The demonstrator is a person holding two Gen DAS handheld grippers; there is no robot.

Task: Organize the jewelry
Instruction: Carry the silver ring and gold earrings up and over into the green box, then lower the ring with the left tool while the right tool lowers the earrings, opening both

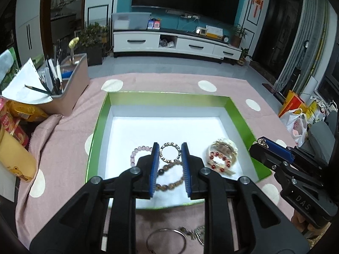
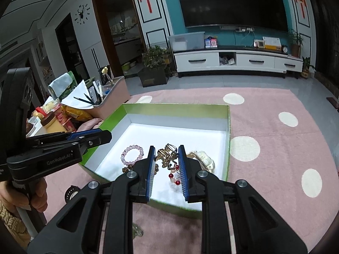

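Observation:
A green box (image 1: 239,114) with a white floor sits on the pink dotted cloth. In it lie a pink bead bracelet (image 1: 135,153), a metal link ring (image 1: 170,151), a brown bead bracelet (image 1: 169,182), and a red bead bracelet on a cream watch (image 1: 222,154). My left gripper (image 1: 170,146) hovers open and empty over the box's near half. A silver bangle (image 1: 166,241) and a small metal piece (image 1: 198,233) lie on the cloth before the box. My right gripper (image 2: 165,148) is open over the box (image 2: 228,127), with a gold chain piece (image 2: 166,157) and red beads (image 2: 173,177) between its fingers, not clamped. The pink bracelet (image 2: 132,154) lies to the left.
A pink organizer with pencils and papers (image 1: 70,84) stands at the left, with snack packets (image 1: 19,114) and a yellow cup (image 1: 14,156) beside it. The right gripper's body (image 1: 292,169) is beside the box's right wall. The left gripper's body (image 2: 53,148) is at the box's left.

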